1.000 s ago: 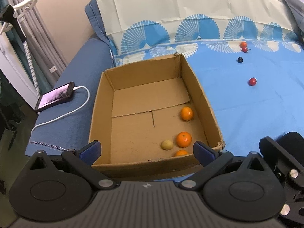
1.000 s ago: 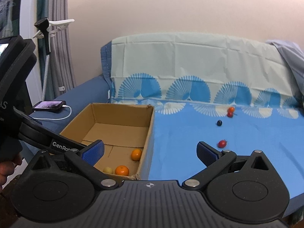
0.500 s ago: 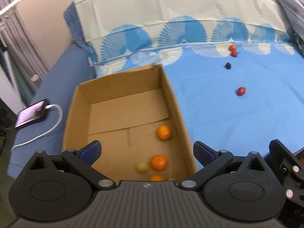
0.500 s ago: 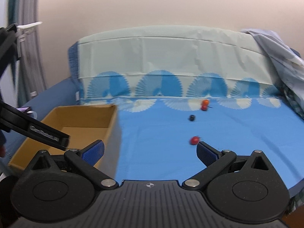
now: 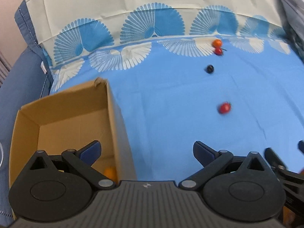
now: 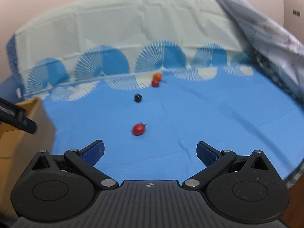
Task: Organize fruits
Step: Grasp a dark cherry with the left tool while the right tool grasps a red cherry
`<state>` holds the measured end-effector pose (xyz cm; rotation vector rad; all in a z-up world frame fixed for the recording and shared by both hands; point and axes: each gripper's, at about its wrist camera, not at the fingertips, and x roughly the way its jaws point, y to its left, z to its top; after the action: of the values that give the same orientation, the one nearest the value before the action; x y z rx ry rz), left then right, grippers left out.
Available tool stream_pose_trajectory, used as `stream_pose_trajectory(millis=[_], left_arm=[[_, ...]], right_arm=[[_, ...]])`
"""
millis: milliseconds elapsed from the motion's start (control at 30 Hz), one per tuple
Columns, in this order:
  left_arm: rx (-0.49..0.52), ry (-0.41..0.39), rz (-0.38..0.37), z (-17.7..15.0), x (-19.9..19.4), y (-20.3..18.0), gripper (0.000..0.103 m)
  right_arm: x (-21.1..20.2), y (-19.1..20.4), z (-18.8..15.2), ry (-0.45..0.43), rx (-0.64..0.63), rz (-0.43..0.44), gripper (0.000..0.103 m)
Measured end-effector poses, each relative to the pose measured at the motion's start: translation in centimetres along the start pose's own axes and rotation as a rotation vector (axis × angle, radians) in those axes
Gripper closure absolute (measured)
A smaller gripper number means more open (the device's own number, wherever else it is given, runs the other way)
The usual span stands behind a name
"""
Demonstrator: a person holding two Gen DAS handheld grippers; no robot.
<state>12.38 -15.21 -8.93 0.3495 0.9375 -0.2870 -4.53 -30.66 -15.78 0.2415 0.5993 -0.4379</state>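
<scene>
Left tongs (image 5: 146,150) and right tongs (image 6: 150,151) – both released, nothing between jaws. Small red round tomato (image 6: 138,129) lies on the blue bed sheet (image 6: 209,123), just ahead of right tongs. Dark round berry (image 6: 137,97), second red tomato (image 6: 155,83) touching small orange fruit (image 6: 157,75) – farther back. Brown cardboard box (image 5: 112,114) at left, w/ an orange fruit (image 5: 110,172) inside.

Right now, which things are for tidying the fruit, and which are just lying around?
For the job:
- cardboard box
- orange fruit in the box
- near red tomato
- dark round fruit
- far red tomato
- small orange fruit
- right hand-held gripper, open and empty

Just lying about:
- blue fan-patterned sheet
- grey blanket
</scene>
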Motion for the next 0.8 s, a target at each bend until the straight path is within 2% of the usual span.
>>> stream_pose_trajectory(millis=[200, 333, 367, 500, 567, 700, 800], left_arm=[[-0.020, -0.008, 0.042, 3.7, 3.2, 0.4, 0.000], [-0.030, 0.021, 0.063, 5.2, 5.9, 0.8, 0.000], [-0.029, 0.027, 0.069, 5.5, 6.6, 0.8, 0.000], [-0.019, 0.029, 0.084, 6.4, 8.5, 0.3, 0.000], [-0.014, 0.024, 0.081, 7.0, 9.4, -0.4, 0.000], [0.001, 0.000, 0.037, 8.9, 11.8, -2.9, 0.000], [0.026, -0.036, -0.054, 10.7, 14.0, -6.1, 0.000]], right_arm=[[12.1, 1.0, 1.1, 0.099, -0.024, -0.005, 0.001], [17.8, 2.9, 1.0, 0.139, -0.063, -0.024, 0.001], [18.7, 3.2, 1.0, 0.138, -0.054, -0.021, 0.006], [20.2, 4.0, 1.1, 0.098, -0.040, -0.044, 0.053], [20.0, 3.5, 1.1, 0.078, -0.042, -0.045, 0.068], [20.2, -0.1, 0.9, 0.020, 0.023, -0.238, 0.068], [20.6, -4.2, 1.1, -0.017, 0.146, -0.412, 0.068]])
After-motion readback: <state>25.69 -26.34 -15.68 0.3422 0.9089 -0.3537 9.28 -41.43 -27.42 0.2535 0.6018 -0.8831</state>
